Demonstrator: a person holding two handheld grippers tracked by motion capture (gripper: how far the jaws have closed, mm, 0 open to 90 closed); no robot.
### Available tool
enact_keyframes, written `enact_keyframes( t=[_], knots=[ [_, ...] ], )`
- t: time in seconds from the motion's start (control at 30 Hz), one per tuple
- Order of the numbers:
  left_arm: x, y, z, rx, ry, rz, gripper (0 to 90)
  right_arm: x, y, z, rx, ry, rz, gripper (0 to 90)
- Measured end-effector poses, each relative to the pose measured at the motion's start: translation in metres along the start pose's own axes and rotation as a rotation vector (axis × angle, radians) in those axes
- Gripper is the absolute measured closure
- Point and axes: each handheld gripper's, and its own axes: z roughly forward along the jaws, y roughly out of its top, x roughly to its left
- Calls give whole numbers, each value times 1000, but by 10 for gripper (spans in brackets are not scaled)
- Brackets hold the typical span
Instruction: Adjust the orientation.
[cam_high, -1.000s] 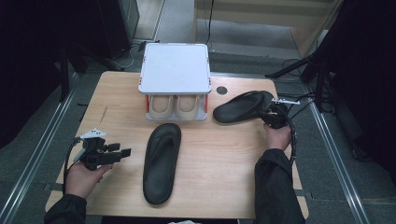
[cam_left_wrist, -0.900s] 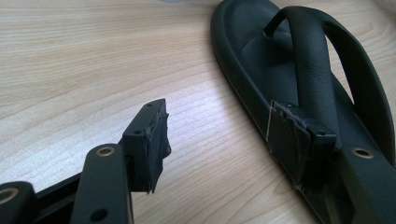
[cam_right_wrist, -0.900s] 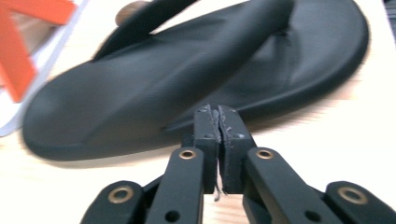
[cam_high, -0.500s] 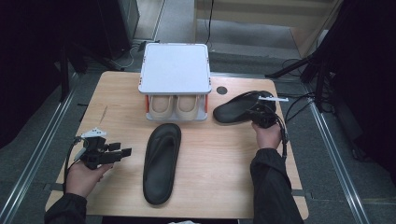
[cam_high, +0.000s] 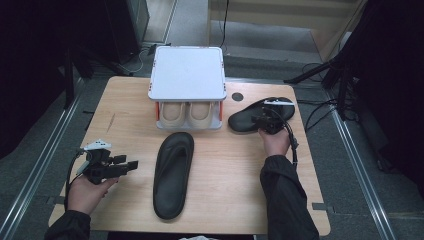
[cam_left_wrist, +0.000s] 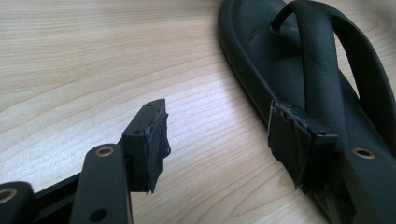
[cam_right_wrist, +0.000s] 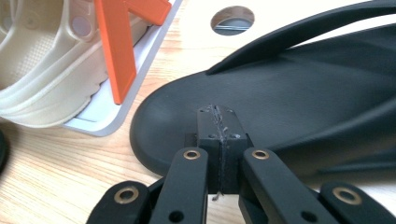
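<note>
While my left gripper (cam_high: 131, 165) hovers low at the near left of the table (cam_high: 235, 200), jaws spread wide and empty, the nearer black sandal (cam_high: 172, 175) lies just beside it. Farther off, my right gripper (cam_high: 256, 120) has its jaws pressed together on nothing, over the heel of the second black sandal (cam_high: 240, 121) beside the white rack (cam_high: 187, 75).

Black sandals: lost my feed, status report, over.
Left gripper open, beside near sandal. Right gripper shut, empty, over far sandal. Shoe rack close beside it.
</note>
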Motion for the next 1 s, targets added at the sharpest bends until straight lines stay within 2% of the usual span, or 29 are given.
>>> enact_keyframes(
  t=[0.13,0.3,0.4,0.5,0.57,0.87,1.0],
  knots=[
    [1,-1,-1,-5,2,-4,383,2,-1,9,11,-19,10,900],
    [1,-1,-1,4,-3,-3,382,-3,-5,18,44,-38,22,900],
    [1,-1,0,1,2,-2,382,-7,-6,19,36,-19,48,873],
    [1,0,1,3,1,1,383,-4,-5,20,39,-42,30,866],
    [1,0,1,2,0,1,383,-3,-5,20,43,-49,24,867],
    [-1,5,6,8,-14,14,383,-12,-11,12,54,-11,25,900],
    [-3,9,9,8,-24,25,383,-16,-14,6,58,-13,26,900]
  ],
)
